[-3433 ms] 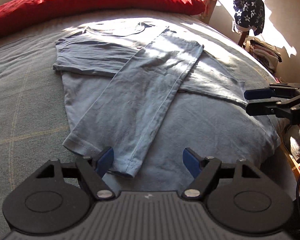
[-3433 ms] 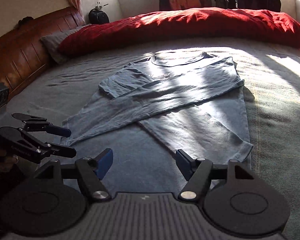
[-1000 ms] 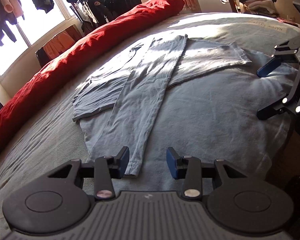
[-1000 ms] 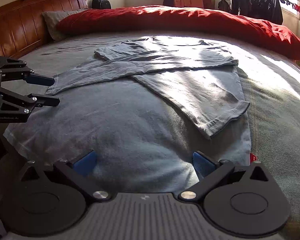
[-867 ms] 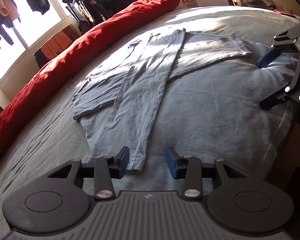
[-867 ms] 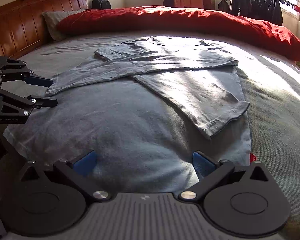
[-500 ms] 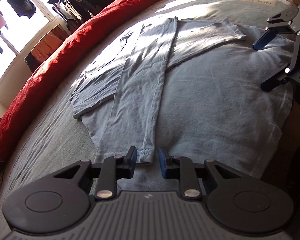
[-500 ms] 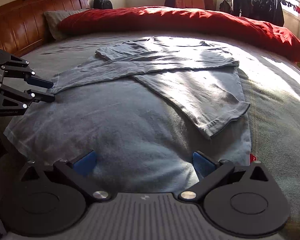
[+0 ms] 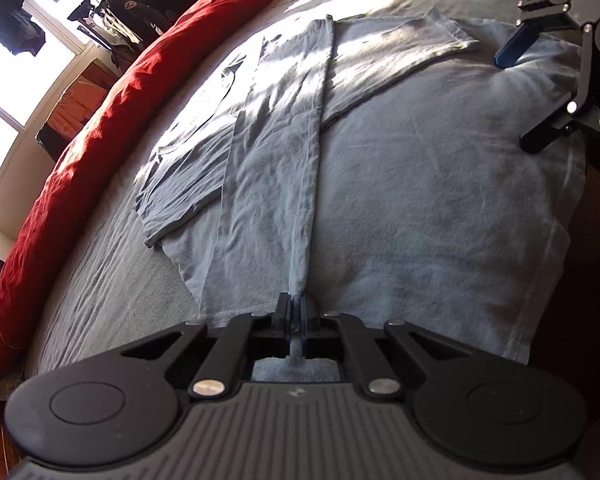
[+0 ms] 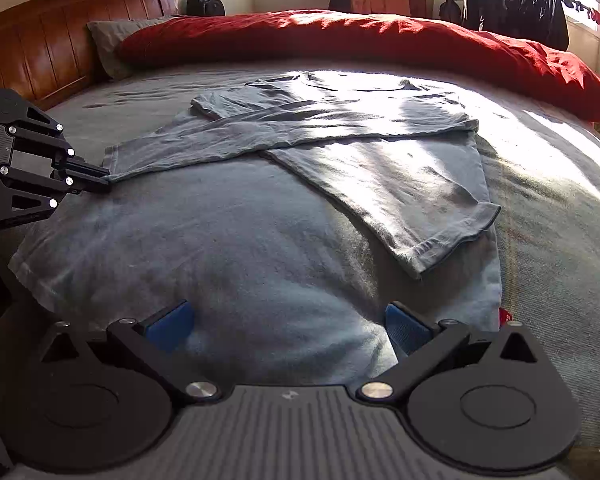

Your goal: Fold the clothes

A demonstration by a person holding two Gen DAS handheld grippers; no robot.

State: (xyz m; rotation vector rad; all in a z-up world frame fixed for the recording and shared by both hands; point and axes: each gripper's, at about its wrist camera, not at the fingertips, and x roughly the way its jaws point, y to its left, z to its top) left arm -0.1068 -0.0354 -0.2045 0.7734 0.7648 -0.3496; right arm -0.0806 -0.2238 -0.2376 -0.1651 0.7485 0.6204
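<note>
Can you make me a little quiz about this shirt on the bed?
1. True or false: the left gripper is shut on the cuff of a sleeve.
2. Multiple choice: how do the jaws of the right gripper stand? A) wide apart, holding nothing B) closed on the hem C) closed on the red duvet.
3. Fill in: the two long sleeves of the blue shirt lie ____ over its front.

Key
1. True. The cloth is pinched between the closed blue pads.
2. A. It hovers over the lower part of the shirt.
3. Crossed. The red duvet lies beyond the collar.
</note>
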